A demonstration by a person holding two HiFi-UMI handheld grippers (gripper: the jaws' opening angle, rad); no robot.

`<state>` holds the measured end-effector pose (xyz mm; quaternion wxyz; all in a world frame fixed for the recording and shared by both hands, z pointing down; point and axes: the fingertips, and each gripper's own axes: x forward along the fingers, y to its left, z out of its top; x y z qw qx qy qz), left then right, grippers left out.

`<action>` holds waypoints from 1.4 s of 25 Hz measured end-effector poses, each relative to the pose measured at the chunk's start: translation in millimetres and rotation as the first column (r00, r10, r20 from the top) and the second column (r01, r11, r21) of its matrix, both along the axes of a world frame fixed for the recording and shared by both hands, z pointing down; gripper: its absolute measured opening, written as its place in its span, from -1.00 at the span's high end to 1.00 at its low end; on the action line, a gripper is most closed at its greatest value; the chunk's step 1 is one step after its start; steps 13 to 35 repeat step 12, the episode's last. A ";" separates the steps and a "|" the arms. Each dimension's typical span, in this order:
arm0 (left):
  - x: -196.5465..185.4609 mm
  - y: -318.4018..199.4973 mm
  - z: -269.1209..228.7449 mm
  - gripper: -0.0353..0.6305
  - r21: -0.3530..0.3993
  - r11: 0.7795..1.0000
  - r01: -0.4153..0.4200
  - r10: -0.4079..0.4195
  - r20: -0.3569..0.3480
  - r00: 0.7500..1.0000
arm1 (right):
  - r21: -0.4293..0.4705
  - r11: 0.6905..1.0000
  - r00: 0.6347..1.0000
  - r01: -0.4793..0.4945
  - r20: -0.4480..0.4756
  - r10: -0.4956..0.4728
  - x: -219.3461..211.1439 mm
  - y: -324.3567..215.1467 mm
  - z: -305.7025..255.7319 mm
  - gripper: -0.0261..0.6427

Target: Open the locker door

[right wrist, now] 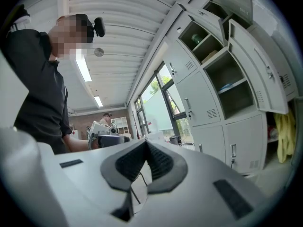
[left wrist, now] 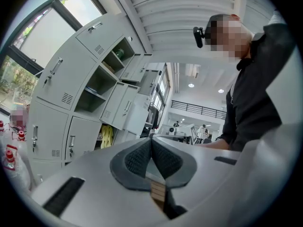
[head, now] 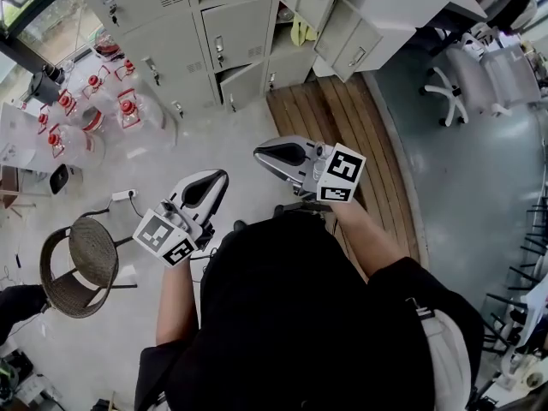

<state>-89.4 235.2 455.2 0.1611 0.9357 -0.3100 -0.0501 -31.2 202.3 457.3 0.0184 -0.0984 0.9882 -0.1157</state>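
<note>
Approach step: left tongs (head: 223,176) and right tongs (head: 259,151) both pressed together, empty, well apart from lockers (head: 175,37) ahead; next, reach a closed door (head: 233,39) handle, part tongs.

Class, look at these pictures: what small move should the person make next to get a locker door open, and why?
Probably step toward the lockers and reach the right tool toward a closed door, aiming for its handle. The right tool and the left tool are both shut, empty and held well short of the lockers, so nothing can be gripped from here.
</note>
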 end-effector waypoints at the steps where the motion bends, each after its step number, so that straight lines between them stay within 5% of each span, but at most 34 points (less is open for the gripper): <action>1: -6.4 2.1 1.9 0.84 -0.001 1.000 0.001 -0.001 0.000 1.000 | 0.003 1.000 1.000 0.002 -0.001 -0.002 -6.9 1.9 0.7 0.89; 12: -63.8 16.1 10.9 0.84 -0.011 1.000 0.018 -0.018 -0.019 1.000 | 0.012 1.000 0.999 0.027 -0.019 -0.027 -66.9 13.4 5.1 0.89; 35: -63.8 16.1 10.9 0.84 -0.011 1.000 0.018 -0.018 -0.019 1.000 | 0.012 1.000 0.999 0.027 -0.019 -0.027 -66.9 13.4 5.1 0.89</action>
